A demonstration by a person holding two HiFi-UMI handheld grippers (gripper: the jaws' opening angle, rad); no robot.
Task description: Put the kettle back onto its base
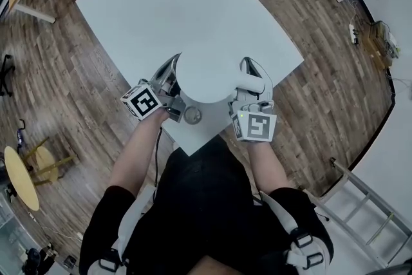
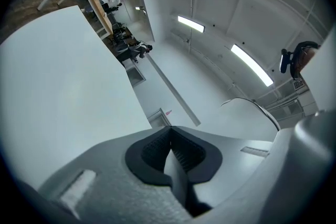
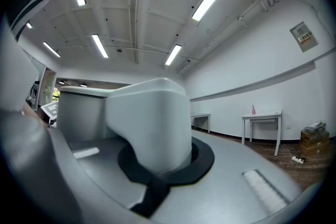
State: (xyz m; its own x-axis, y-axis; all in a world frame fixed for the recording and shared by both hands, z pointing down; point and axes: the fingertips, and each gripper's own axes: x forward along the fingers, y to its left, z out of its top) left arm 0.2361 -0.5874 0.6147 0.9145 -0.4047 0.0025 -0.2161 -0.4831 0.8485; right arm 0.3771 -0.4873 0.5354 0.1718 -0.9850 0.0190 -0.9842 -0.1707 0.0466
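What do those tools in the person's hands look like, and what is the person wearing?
The left gripper and the right gripper are light grey two-jaw tools with dark ribbed pads. Each carries a cube printed with black-and-white square markers. A thin black cable trails from the left one. The person wears a black top.

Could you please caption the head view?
Right gripper grips the handle of the white kettle, left gripper shut beside it, over a white table.
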